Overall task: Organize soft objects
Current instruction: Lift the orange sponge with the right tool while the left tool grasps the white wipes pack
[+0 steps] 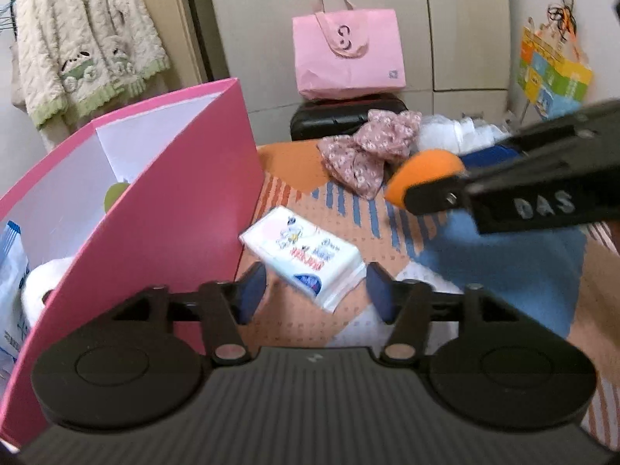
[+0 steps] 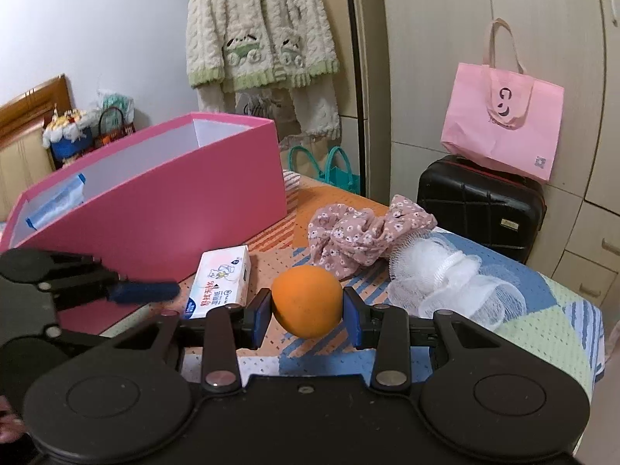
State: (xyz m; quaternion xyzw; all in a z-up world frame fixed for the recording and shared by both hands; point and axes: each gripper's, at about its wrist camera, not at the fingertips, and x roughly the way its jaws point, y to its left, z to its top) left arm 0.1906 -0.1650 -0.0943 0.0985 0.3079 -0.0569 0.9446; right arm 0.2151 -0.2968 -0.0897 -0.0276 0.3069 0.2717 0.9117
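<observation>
Two grippers over the patterned bed cover (image 2: 542,310). Right gripper (image 2: 306,314) is clamped on orange ball (image 2: 306,300), held above the cover. Left gripper (image 1: 316,290) has fingers apart w/ nothing between, just above tissue pack (image 1: 306,255), beside pink box (image 1: 155,201). Floral cloth (image 2: 360,238) touches white mesh sponge (image 2: 445,275).

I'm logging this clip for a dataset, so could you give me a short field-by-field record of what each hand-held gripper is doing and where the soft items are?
left hand-held gripper: open, empty, hovering above the tissue pack
right hand-held gripper: shut on the orange ball, lifted above the bed cover
pink box: open top, on the cover; holds a blue-and-white packet and a white roll
floral cloth: crumpled on the cover, outside the box
white mesh sponge: beside the floral cloth, touching it
</observation>
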